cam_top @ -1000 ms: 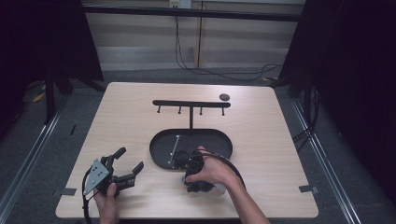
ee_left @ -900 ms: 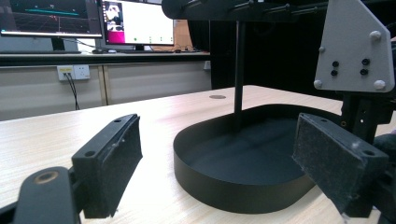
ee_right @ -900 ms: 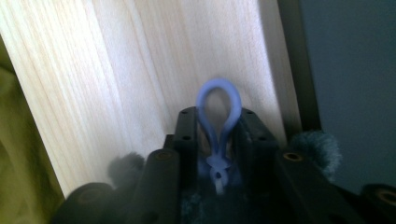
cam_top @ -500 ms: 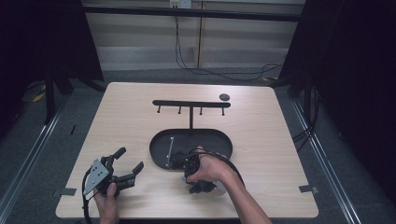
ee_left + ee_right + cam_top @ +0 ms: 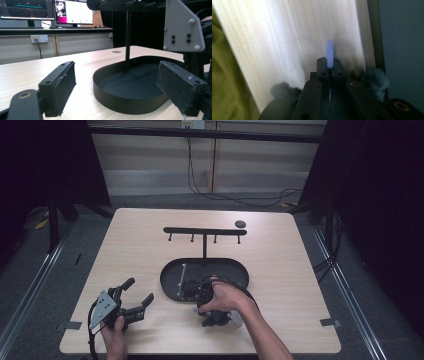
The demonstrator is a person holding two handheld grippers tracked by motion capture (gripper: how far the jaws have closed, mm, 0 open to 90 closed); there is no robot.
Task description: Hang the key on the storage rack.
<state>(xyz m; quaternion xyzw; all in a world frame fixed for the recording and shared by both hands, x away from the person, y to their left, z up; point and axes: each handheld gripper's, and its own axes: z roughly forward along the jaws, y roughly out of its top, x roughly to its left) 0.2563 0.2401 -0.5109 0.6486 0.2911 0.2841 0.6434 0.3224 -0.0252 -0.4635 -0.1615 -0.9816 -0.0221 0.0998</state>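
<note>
On the near half of the pale wooden worktop [image 5: 280,245], right of centre: right gripper [image 5: 212,312], held in the person's right hand [image 5: 225,296] just beyond the near rim of the tray; jaws have just been closing and now stand together, clamped on a thin pale-blue piece [image 5: 329,53], seen edge-on in the right gripper view, its rounded end standing out past the jaw tips; what the piece is cannot be told; wood grain and a dark edge strip lie behind it.

Near left of the worktop: left gripper [image 5: 134,296], held in the left hand [image 5: 114,332], grey three-cornered plate on top, cable trailing toward the near edge; jaws wide apart, nothing between them; in the left gripper view both black pads [image 5: 61,86] frame the tray from the side, without touching it.

Centre of the worktop: black oval tray [image 5: 172,270], shallow wall, a thin metal rod [image 5: 182,279] lying inside at its left; a slim black post rises from the tray's far side to a T-shaped hanger bar [image 5: 200,230] with four short pegs beneath.

Far right of the bar: small dark round disc [image 5: 240,224], flat on the worktop, apart from everything else.
</note>
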